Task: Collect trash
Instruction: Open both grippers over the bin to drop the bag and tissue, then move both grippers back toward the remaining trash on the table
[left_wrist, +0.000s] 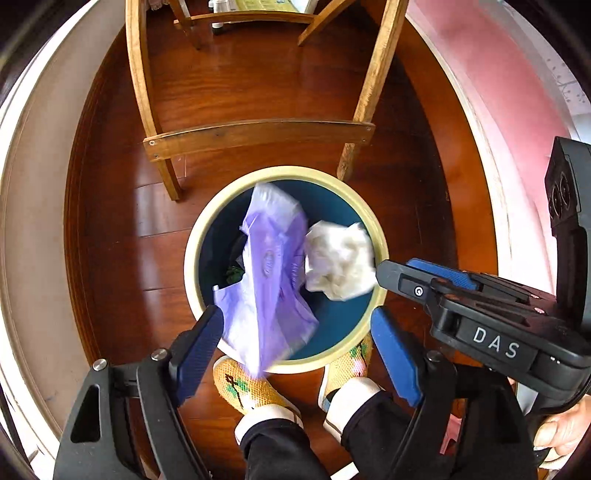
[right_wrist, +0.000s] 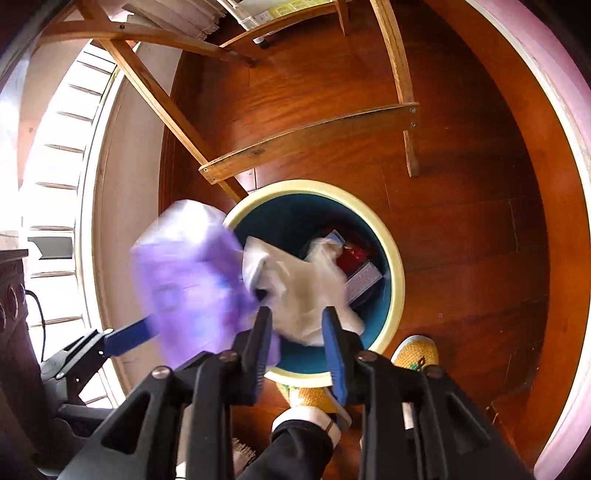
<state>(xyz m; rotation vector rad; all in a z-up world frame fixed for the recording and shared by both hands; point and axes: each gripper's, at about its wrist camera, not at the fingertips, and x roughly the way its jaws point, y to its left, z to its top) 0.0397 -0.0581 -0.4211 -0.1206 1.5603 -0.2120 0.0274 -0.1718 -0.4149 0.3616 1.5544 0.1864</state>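
A round bin with a cream rim (left_wrist: 380, 236) and dark teal inside stands on the wooden floor, also in the right wrist view (right_wrist: 397, 258). A blurred purple plastic wrapper (left_wrist: 271, 273) hangs over the bin's mouth between the wide-open fingers of my left gripper (left_wrist: 295, 328), touching neither pad. It shows blurred in the right wrist view (right_wrist: 192, 280). A crumpled white tissue wad (left_wrist: 338, 260) is over the bin by my right gripper's tips. In the right wrist view my right gripper (right_wrist: 295, 321) has its jaws apart, with the white wad (right_wrist: 299, 291) loose between and beyond them.
A wooden chair frame (left_wrist: 258, 134) stands just behind the bin. The person's yellow knitted slippers (left_wrist: 255, 391) are at the bin's near side. The bin holds a red packet (right_wrist: 352, 254) and a box (right_wrist: 364, 280). Curved white baseboard lines both sides.
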